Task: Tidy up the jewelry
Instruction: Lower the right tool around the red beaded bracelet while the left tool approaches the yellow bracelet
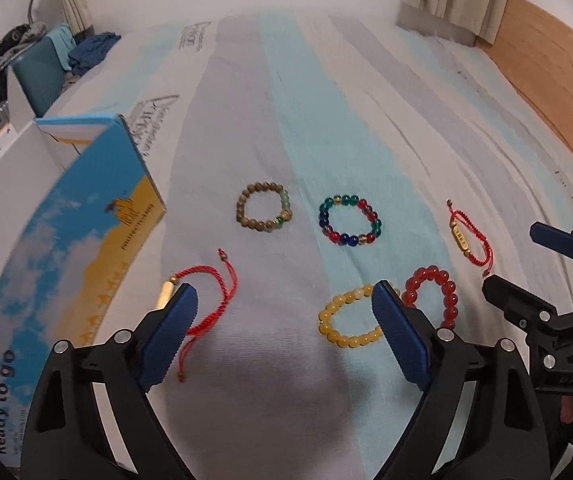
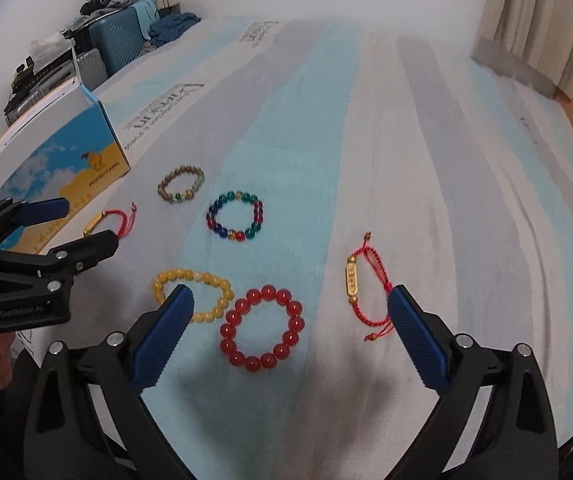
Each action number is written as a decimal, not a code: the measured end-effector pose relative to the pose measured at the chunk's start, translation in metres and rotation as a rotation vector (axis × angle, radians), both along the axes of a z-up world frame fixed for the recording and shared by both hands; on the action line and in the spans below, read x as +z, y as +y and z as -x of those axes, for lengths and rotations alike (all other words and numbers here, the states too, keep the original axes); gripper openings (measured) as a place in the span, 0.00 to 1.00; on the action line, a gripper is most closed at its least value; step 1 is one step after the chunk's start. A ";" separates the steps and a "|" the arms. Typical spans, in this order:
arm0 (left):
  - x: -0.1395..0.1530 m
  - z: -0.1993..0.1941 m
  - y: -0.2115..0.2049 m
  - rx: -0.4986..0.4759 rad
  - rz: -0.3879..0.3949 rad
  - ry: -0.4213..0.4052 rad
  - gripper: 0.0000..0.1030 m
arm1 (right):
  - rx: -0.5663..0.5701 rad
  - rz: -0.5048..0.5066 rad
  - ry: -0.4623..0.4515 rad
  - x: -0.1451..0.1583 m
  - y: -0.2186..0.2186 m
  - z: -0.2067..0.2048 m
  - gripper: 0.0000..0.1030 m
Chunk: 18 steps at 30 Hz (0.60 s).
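Gold-bar cord bracelet lies lengthwise fore-aft (right gripper agape).

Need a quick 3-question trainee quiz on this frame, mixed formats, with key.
1. How many bracelets lie on the sheet?
2. True or false: the right tongs are shut on the red bead bracelet.
3. Which bracelet lies nearest the box? A) yellow bead bracelet B) red cord bracelet with a gold tube C) multicolour bracelet

Key:
1. Six: brown bead bracelet, multicolour, yellow bead, red bead, and two red cord bracelets; the other one, with a gold plate, is on the right.
2. False. Both right and left tongs are open and hold nothing.
3. B
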State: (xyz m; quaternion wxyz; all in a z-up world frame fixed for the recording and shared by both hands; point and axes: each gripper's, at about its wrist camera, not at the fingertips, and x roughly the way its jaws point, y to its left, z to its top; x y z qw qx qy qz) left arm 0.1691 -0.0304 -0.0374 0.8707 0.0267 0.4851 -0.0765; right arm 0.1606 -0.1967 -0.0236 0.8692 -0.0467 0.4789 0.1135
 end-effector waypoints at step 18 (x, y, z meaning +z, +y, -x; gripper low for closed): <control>-0.065 -0.018 -0.021 -0.039 -0.006 0.114 0.64 | 0.060 -0.060 0.136 -0.056 -0.003 -0.011 0.53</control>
